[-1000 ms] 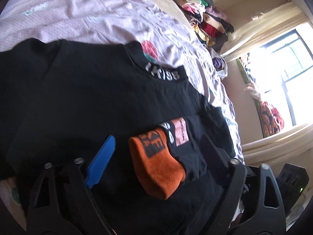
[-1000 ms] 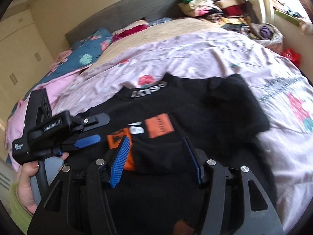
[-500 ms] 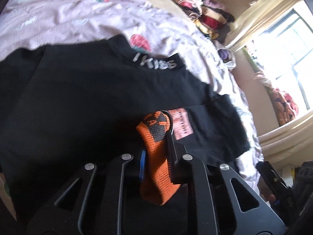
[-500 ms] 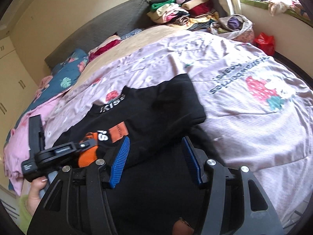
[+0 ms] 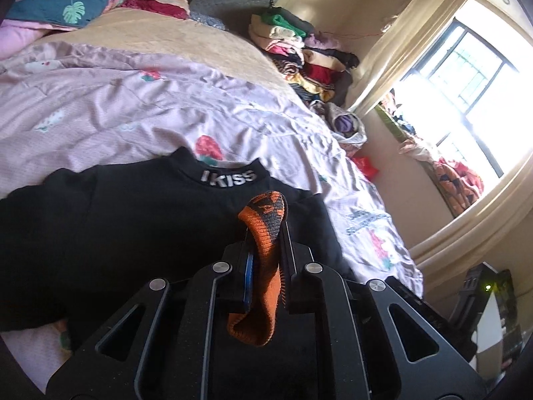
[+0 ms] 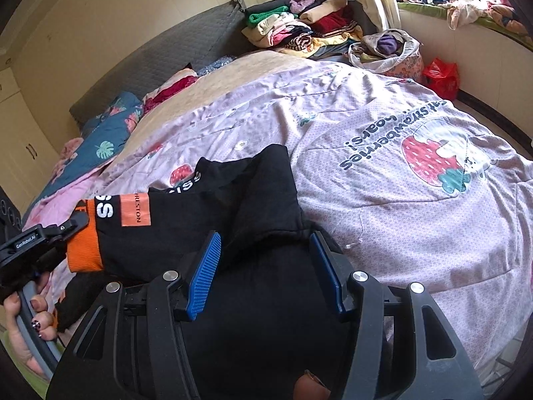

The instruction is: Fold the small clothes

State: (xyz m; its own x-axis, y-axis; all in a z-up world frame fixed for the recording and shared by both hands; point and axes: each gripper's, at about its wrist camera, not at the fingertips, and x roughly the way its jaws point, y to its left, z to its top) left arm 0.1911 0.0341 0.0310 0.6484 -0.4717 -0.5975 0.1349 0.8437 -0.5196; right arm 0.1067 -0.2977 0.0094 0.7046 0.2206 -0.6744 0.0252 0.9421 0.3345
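Left gripper (image 5: 266, 230) is clamped on the orange cuff (image 5: 263, 250) of the black top (image 5: 126, 226), holding that sleeve end off the pink bedspread (image 5: 133, 113). Right gripper (image 6: 263, 273) stands half open over the garment's dark fabric, pads not pressing it. Bare bedspread stretches wide to the right; the clothes pile (image 6: 299, 30) sits far back by the headboard.

Left gripper (image 5: 266, 233): jaws, wide apart a second ago, now clamping the orange cuff (image 5: 263, 250) between the pads. Cuff, earlier lying flat below the jaws, now hanging off the black shirt (image 5: 116, 226); sleeve (image 6: 186, 223) rising with it, stretching out beyond the right gripper (image 6: 266, 273) jaws, toward their left. Right gripper: jaws now sitting nearer the shirt's edge, more pink bedspread (image 6: 399, 200) showing beyond its right jaw.
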